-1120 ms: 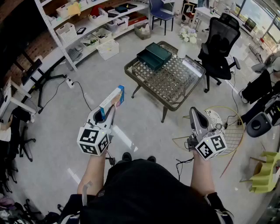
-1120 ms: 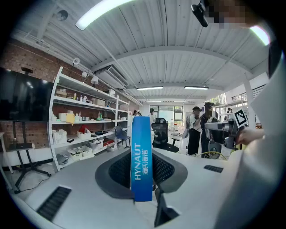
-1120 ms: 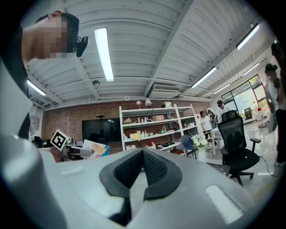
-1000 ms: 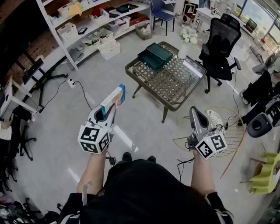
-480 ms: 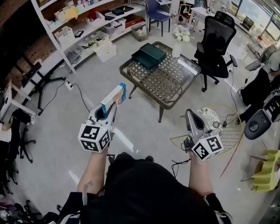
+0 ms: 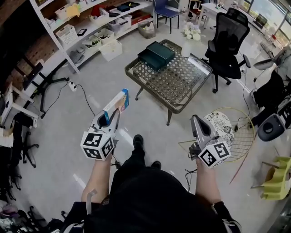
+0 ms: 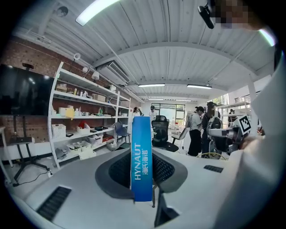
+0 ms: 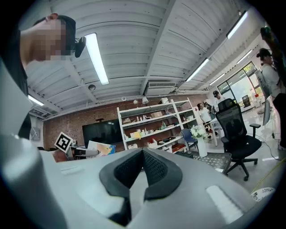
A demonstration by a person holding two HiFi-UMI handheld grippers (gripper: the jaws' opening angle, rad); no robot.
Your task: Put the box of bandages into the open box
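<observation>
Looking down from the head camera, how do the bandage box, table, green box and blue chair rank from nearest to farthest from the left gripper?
1. The bandage box, clamped in the jaws of the left gripper.
2. The table, ahead and to its right.
3. The green box, on the table's far side.
4. The blue chair, beyond the table, farthest back.

Blue-edged bandage box [image 7: 141, 161], dark green open box [image 6: 157, 53], lattice-patterned table [image 6: 177, 86], black chair [image 6: 232, 34], white shelving [image 6: 57, 43]
</observation>
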